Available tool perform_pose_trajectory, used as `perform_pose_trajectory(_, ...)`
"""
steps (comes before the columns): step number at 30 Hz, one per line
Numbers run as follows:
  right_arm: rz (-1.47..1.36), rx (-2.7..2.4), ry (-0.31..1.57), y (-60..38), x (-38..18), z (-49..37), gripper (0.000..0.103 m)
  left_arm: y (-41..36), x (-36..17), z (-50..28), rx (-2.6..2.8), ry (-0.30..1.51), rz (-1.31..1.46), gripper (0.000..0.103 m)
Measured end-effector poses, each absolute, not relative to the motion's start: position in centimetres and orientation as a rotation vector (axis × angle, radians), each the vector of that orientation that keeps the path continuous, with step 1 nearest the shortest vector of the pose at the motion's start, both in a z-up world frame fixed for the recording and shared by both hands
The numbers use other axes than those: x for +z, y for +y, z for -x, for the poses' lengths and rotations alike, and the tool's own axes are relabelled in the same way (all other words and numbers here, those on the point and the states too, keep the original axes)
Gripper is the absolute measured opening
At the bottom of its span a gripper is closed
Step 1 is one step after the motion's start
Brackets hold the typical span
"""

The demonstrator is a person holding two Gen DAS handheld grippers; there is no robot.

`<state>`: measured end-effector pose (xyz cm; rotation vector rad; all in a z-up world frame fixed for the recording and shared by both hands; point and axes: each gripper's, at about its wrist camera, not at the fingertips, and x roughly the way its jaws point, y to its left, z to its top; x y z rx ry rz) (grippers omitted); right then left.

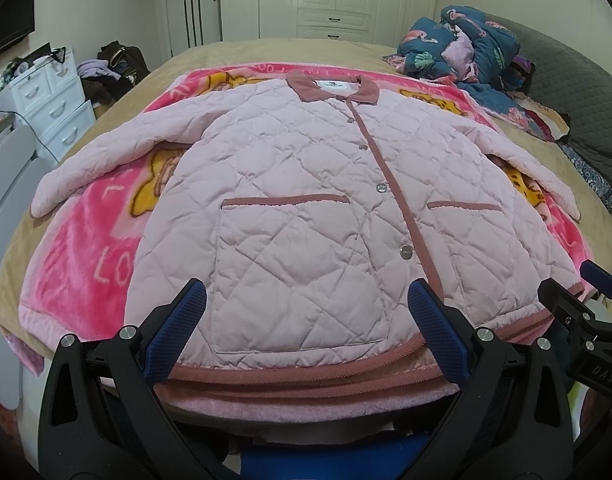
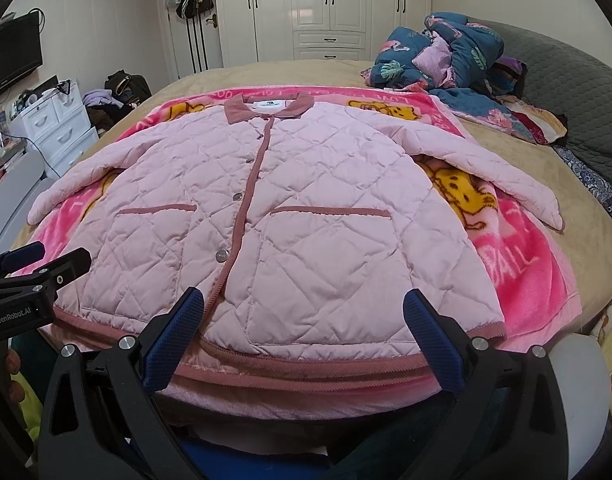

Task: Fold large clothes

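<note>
A pale pink quilted jacket (image 1: 289, 184) (image 2: 273, 200) lies flat and buttoned on a bright pink cartoon blanket (image 1: 85, 248) (image 2: 526, 264), collar at the far end, both sleeves spread outward. Its dusty-rose hem runs along the near edge of the bed. My left gripper (image 1: 306, 300) hovers open just above the hem, over the left pocket. My right gripper (image 2: 303, 306) is open as well, above the hem by the right pocket. Neither holds cloth. Each gripper shows at the edge of the other's view.
The blanket covers a tan bedspread (image 1: 233, 50). A heap of blue patterned bedding (image 1: 466, 48) (image 2: 446, 56) lies at the far right by a grey headboard. White drawers (image 1: 53, 100) and a TV stand left of the bed, white wardrobes (image 2: 326, 4) behind.
</note>
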<state>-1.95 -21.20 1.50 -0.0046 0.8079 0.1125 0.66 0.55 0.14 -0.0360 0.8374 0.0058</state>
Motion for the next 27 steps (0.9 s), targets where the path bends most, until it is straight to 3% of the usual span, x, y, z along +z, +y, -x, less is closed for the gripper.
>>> perform_pose_trajectory(27,-0.047,0.095,0.844,-22.7,2.6,-8.4,0.099,0.7,1.9,-10.9,-0.008,0.855,0.103,0.094)
